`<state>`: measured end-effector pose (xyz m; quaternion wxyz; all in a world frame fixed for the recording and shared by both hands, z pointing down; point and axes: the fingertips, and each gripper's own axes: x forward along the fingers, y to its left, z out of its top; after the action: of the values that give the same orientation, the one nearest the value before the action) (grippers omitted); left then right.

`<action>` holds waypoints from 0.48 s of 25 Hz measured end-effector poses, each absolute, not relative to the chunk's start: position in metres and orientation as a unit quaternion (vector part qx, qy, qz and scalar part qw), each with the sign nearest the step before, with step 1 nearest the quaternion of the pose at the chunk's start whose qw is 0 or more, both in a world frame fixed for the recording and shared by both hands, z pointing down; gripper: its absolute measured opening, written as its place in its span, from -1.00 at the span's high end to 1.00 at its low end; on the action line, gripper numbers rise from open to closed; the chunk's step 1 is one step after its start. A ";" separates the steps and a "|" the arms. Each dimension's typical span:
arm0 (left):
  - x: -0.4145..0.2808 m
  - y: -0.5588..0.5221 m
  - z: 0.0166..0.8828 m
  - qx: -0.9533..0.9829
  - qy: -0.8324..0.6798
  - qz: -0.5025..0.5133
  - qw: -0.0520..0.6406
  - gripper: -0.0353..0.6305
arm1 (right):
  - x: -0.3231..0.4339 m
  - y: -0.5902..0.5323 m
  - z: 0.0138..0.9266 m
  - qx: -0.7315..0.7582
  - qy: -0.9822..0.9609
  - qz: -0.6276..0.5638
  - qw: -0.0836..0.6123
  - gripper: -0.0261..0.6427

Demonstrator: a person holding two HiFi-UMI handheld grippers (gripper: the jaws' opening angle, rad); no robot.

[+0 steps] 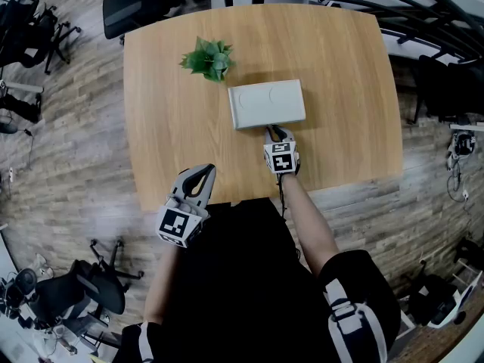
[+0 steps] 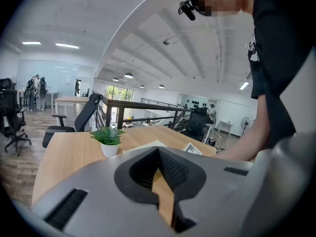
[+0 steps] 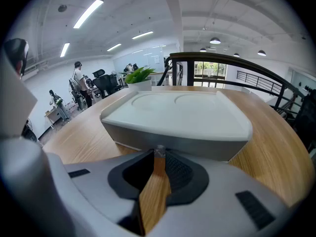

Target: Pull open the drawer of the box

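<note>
A flat pale grey box (image 1: 267,103) lies in the middle of the wooden table (image 1: 166,127). In the right gripper view its front face (image 3: 173,142) fills the middle, with a small knob (image 3: 159,150) at its lower edge; the drawer sits flush. My right gripper (image 1: 275,132) is at that front edge, and its jaws (image 3: 158,155) are shut on the knob. My left gripper (image 1: 206,171) hovers at the table's near edge, well left of the box, shut with nothing in it (image 2: 158,152).
A small potted plant (image 1: 208,57) stands to the back left of the box. Office chairs (image 1: 132,6) ring the table, and a dark railing (image 1: 423,13) runs behind it at the right. The table's near edge (image 1: 227,199) is just in front of me.
</note>
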<state>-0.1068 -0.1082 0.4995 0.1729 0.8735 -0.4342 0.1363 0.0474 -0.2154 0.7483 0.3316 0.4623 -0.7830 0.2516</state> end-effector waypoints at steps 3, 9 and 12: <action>-0.107 -0.107 0.500 0.873 -0.433 0.142 0.172 0.82 | 0.048 -0.215 0.747 0.462 -0.783 0.250 0.332 0.67; -0.105 -0.105 0.498 0.874 -0.434 0.132 0.172 0.82 | 0.048 -0.214 0.747 0.461 -0.784 0.252 0.331 0.67; -0.105 -0.103 0.499 0.875 -0.433 0.137 0.170 0.82 | 0.048 -0.213 0.747 0.461 -0.784 0.252 0.331 0.67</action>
<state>-0.1051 -0.1029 0.4986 0.1701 0.8747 -0.4327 0.1366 0.0485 -0.2134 0.7475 0.3314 0.4608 -0.7838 0.2520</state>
